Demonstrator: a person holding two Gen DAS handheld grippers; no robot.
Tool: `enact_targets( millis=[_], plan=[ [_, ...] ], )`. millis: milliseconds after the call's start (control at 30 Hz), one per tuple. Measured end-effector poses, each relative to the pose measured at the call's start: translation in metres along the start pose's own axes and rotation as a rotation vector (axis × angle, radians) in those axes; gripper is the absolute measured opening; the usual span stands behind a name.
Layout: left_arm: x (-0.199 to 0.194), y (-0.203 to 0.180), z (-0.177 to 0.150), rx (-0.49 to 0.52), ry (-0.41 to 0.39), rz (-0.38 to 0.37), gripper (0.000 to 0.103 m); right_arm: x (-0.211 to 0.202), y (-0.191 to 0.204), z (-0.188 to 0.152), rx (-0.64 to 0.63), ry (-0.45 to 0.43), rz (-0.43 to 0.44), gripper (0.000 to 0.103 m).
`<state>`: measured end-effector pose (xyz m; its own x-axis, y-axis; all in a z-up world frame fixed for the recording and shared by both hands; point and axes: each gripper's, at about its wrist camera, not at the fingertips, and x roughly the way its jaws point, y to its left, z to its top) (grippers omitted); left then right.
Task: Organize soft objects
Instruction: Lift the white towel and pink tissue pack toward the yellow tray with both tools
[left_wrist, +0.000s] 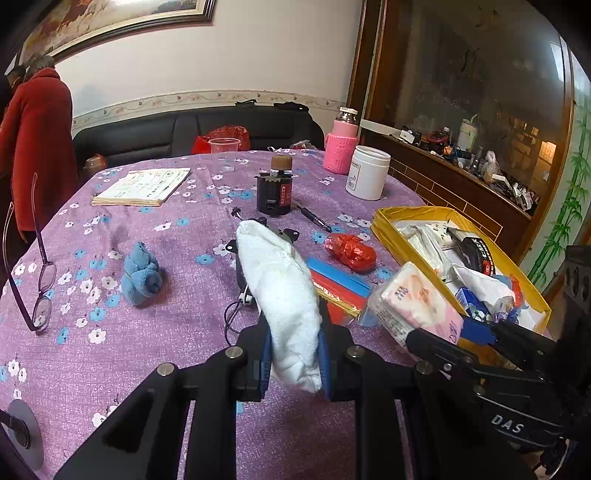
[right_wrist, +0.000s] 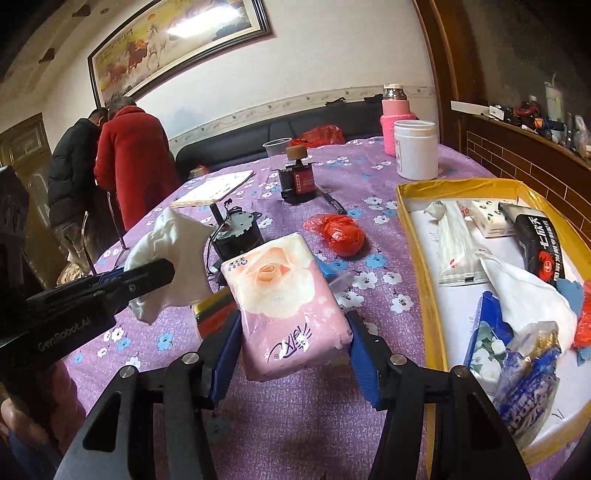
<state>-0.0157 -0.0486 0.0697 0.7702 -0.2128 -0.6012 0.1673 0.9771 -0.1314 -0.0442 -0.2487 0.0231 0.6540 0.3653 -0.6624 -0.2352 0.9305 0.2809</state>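
Observation:
My left gripper (left_wrist: 293, 354) is shut on a rolled white sock (left_wrist: 280, 291), held above the purple flowered tablecloth (left_wrist: 110, 369). In the right wrist view the same white sock (right_wrist: 173, 251) hangs from the left gripper at the left. My right gripper (right_wrist: 293, 350) is shut on a pink tissue pack (right_wrist: 284, 302) with a rose print; that tissue pack (left_wrist: 417, 306) also shows at the right of the left wrist view. A rolled blue sock (left_wrist: 142, 273) lies on the cloth to the left. The yellow-rimmed box (right_wrist: 413, 236) at the right holds tissue packs, a white cloth and wrappers.
On the table lie a red plastic bag (right_wrist: 341, 234), a small motor with a cord (right_wrist: 236, 232), a dark jar (left_wrist: 275, 192), a pen (left_wrist: 312, 218), a booklet (left_wrist: 142, 186), glasses (left_wrist: 40, 284), a white tub (left_wrist: 367, 171) and a pink bottle (left_wrist: 341, 144). Two persons (right_wrist: 122, 162) stand beyond the far left edge.

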Motion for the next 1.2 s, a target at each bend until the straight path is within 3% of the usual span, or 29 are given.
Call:
enact_targets(
  millis=[700,1200],
  plan=[
    [-0.005,-0.008,-0.002,0.013,0.004,-0.036,0.020,-0.049,-0.001,0.003,0.015,-0.061,0.011,0.060],
    [-0.029,-0.034,-0.003,0.040,-0.017,-0.059,0.020,-0.075,-0.009,0.003,0.033,-0.105,0.035,0.060]
  ],
)
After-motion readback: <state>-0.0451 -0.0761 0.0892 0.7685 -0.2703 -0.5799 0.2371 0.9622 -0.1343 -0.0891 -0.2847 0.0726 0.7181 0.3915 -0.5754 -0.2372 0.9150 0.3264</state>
